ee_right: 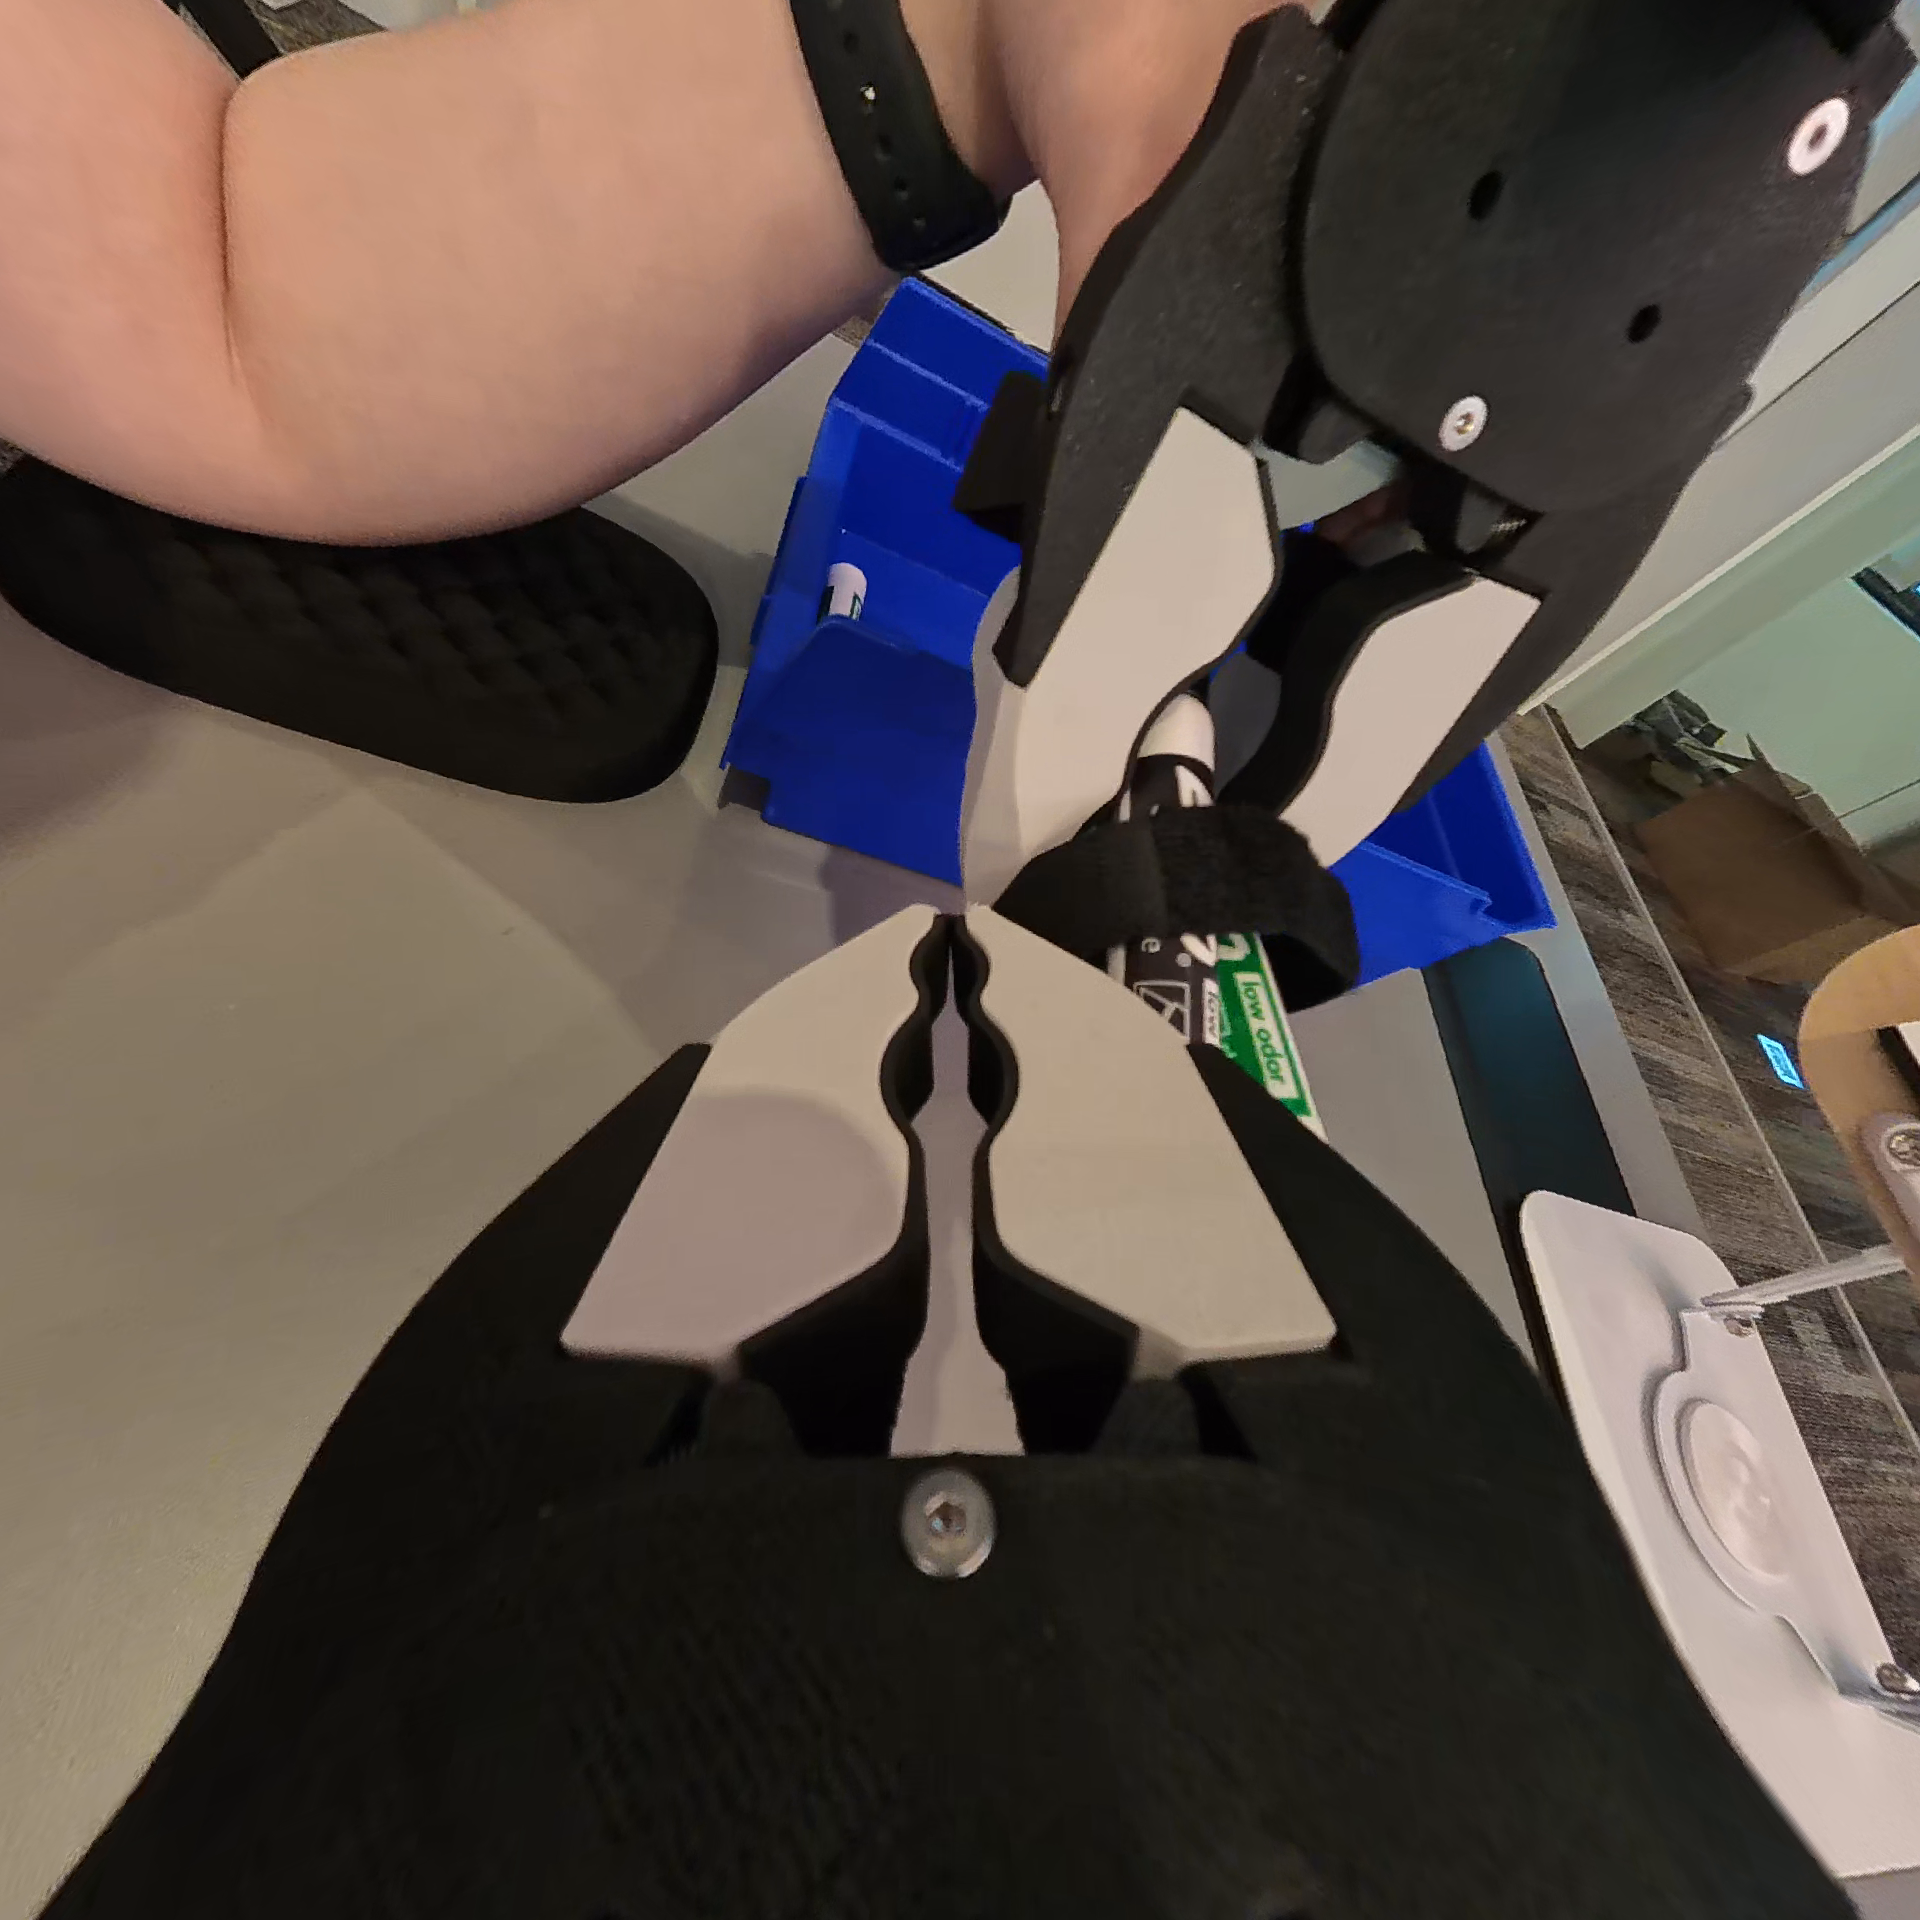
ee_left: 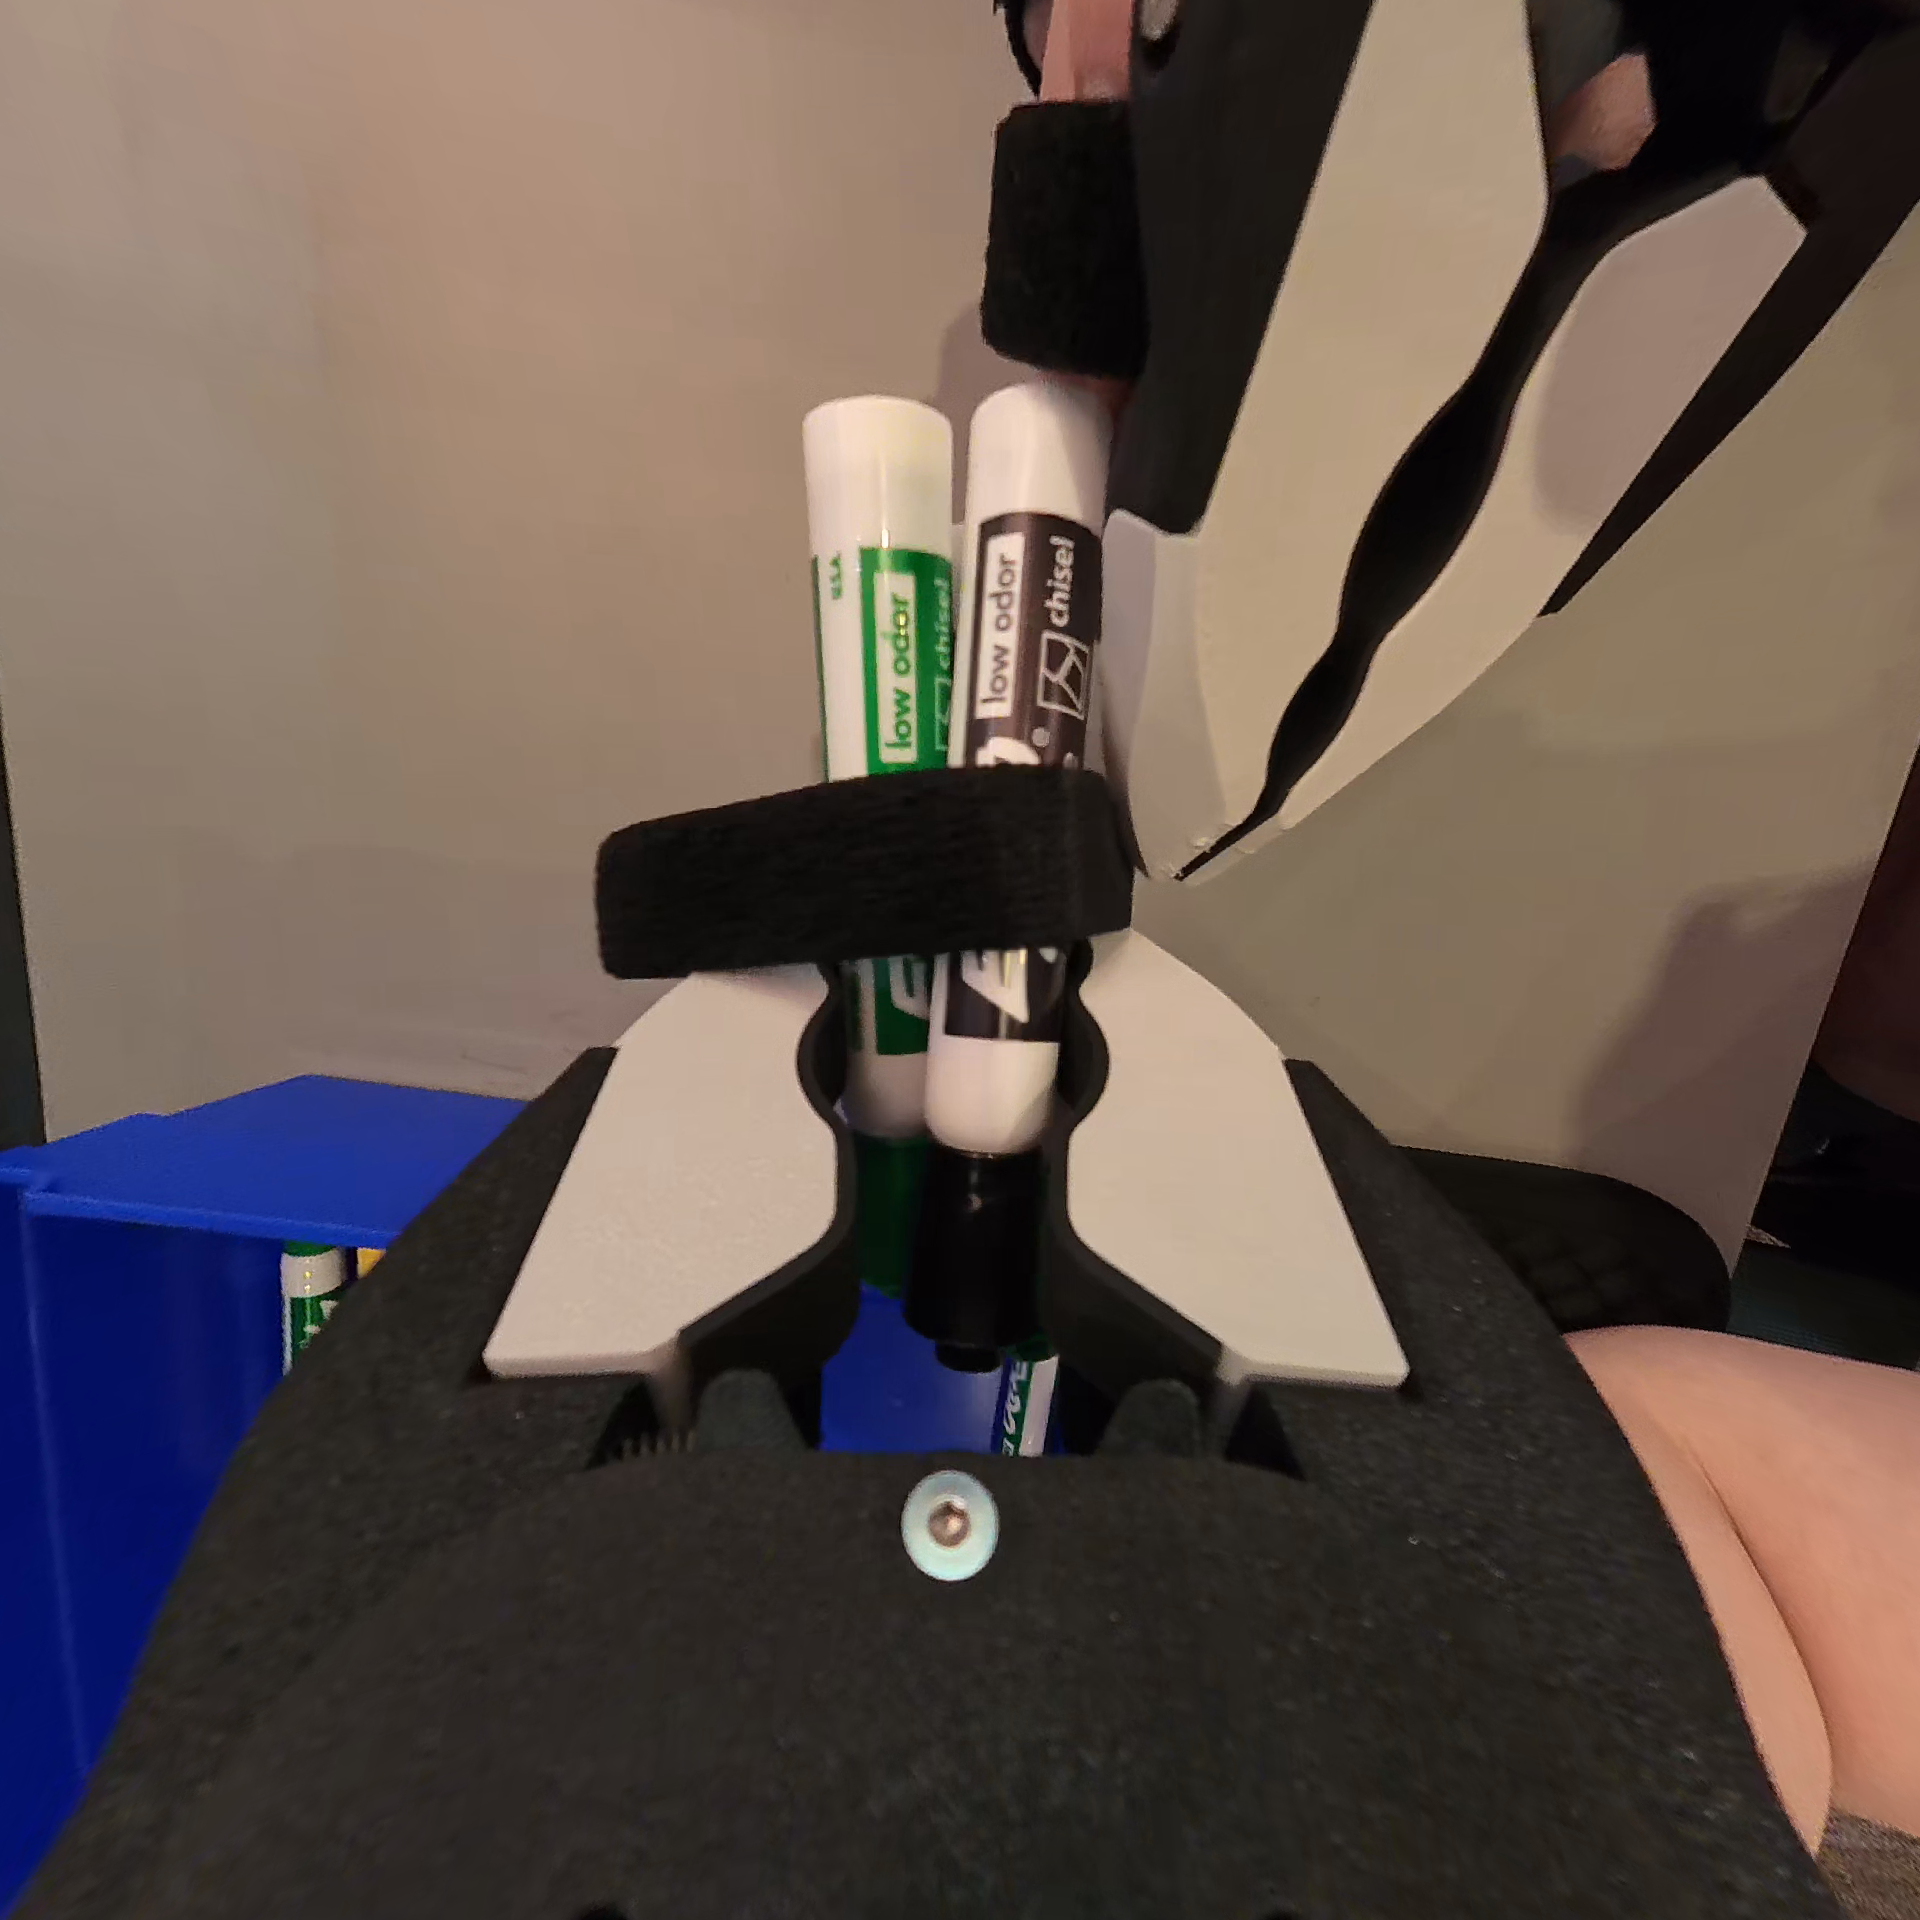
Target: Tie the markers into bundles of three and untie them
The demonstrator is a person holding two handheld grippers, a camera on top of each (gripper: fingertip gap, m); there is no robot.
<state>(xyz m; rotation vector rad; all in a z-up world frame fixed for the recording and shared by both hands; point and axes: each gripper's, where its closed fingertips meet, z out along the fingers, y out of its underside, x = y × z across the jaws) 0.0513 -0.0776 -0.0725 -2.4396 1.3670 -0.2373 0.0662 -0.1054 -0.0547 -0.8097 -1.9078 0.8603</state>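
Markers (ee_left: 935,727): green and black, upright, clamped by left gripper (ee_left: 951,997), above blue bin (ee_left: 135,1299).
Strap (ee_left: 862,873): black, looped around markers.
Right gripper (ee_right: 951,935): pressed together, empty, at strap's 3 o'clock in left wrist view.

Third marker: hidden behind green marker (ee_left: 883,582) and black marker (ee_left: 1029,603); count unconfirmed. Strap (ee_left: 862,873): covers both barrels mid-length. Blue bin (ee_left: 135,1299): cut off at left edge; its markers mostly hidden.
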